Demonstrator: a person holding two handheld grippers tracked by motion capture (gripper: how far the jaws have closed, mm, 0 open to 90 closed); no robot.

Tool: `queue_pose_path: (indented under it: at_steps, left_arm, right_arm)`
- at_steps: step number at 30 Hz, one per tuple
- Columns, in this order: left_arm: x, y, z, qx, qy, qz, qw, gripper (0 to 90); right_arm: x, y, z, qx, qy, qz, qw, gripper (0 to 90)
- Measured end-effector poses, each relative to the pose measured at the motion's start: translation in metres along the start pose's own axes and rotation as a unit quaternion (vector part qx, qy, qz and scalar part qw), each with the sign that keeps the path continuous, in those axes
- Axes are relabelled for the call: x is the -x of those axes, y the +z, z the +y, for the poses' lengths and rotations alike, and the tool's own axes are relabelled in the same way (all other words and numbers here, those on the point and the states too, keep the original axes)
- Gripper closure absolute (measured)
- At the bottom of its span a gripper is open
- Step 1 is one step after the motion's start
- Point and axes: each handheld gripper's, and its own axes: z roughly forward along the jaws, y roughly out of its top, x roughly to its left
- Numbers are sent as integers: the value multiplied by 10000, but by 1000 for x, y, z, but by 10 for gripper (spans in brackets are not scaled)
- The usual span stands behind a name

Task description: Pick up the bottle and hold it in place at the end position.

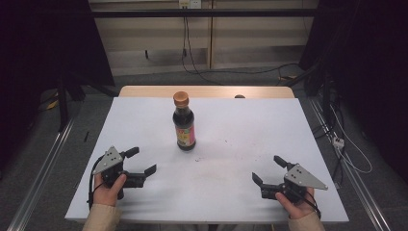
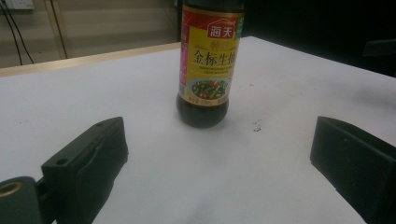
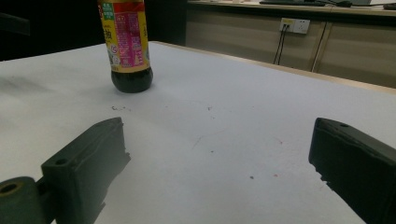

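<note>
A dark soy sauce bottle (image 1: 184, 122) with an orange cap and a yellow and pink label stands upright on the white table sheet (image 1: 231, 144), a little left of centre. My left gripper (image 1: 143, 161) rests near the front left, open, nothing between its jaws, pointing toward the bottle (image 2: 205, 65), which stands a short way ahead. My right gripper (image 1: 267, 169) sits near the front right, open and empty, aimed toward the middle of the sheet. From the right gripper the bottle (image 3: 126, 44) shows farther off at the upper left. A hand holds each gripper.
The white sheet covers a wooden table (image 1: 207, 91) whose far edge shows behind the bottle. Small dark specks mark the sheet (image 1: 207, 159) in front of the bottle. Cables (image 1: 192, 57) hang by a cabinet beyond the table; metal rails (image 1: 43, 159) run along both sides.
</note>
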Motion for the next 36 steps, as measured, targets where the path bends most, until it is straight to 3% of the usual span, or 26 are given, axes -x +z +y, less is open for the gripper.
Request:
queue_pose_path:
  at_steps: [12, 16, 19, 24, 31, 36]
  left_arm:
    - [3, 6, 4, 30, 41, -11, 10000, 36]
    - [9, 13, 11, 117, 126, -103, 9998, 36]
    - [11, 17, 14, 130, 166, -61, 9998, 37]
    - [12, 26, 20, 161, 144, -114, 9997, 40]
    - [12, 38, 29, 345, -90, -36, 9994, 39]
    - [15, 44, 33, 248, 67, 81, 9996, 40]
  right_arm:
    - [0, 0, 1, -4, 16, -48, 10000, 35]
    - [0, -1, 2, 15, 6, -63, 10000, 37]
    - [1, -1, 2, 10, 13, -56, 10000, 39]
    - [0, -1, 2, -4, 32, -43, 10000, 38]
    - [-1, -1, 2, 4, 29, 28, 10000, 39]
    - [0, -1, 2, 17, 36, 13, 10000, 38]
